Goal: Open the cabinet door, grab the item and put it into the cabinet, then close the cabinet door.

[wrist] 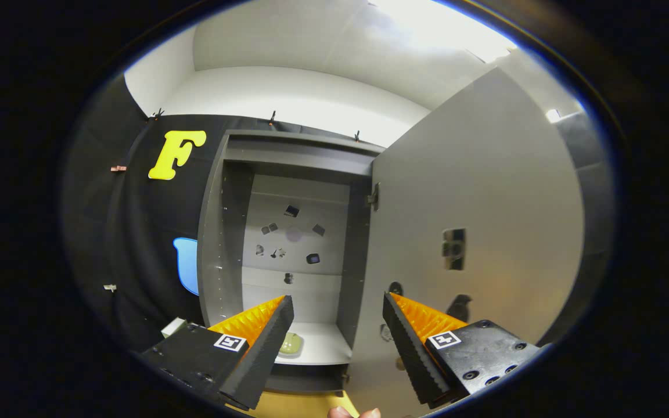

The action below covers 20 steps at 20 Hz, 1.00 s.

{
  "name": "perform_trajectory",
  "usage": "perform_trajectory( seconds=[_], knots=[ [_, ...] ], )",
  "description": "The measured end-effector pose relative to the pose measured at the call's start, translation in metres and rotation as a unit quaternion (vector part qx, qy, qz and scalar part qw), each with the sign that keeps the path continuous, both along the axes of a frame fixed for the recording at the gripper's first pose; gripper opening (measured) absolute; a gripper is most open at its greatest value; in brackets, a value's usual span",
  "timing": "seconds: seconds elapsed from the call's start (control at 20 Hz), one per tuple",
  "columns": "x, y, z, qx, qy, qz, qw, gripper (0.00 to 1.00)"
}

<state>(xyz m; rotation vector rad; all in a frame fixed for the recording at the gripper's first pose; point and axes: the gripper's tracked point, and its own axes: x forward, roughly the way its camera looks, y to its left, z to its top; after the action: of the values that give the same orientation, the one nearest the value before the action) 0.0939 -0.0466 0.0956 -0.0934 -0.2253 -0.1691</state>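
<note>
The one camera rides on the gripper (338,325) itself and looks forward along its two fingers (265,342), which rise spread apart from the bottom of the view with nothing between them. It faces straight into the open cabinet (288,244), from a low spot, roughly level with the bottom shelf (326,348), and tilts upward, so the ceiling and its lamp (427,23) take up the top. The lens is a fisheye (straight edges bow outward), and it stands near the cabinet: the swung-out door (485,220) looms large just to the right of the fingers, with the booth's black cloth wall (137,232) on the left.
</note>
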Motion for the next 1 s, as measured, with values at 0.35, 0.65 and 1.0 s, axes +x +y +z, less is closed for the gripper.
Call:
perform_trajectory(
  seconds=[0.35,0.65,1.0],
  knots=[
    [-0.070,-0.023,0.014,-0.017,-0.027,-0.020,0.999,0.97],
    [-0.108,-0.066,0.005,0.008,-0.013,-0.052,0.999,0.97],
    [-0.134,-0.128,-0.014,0.027,0.025,-0.104,0.994,0.97]
  ],
)
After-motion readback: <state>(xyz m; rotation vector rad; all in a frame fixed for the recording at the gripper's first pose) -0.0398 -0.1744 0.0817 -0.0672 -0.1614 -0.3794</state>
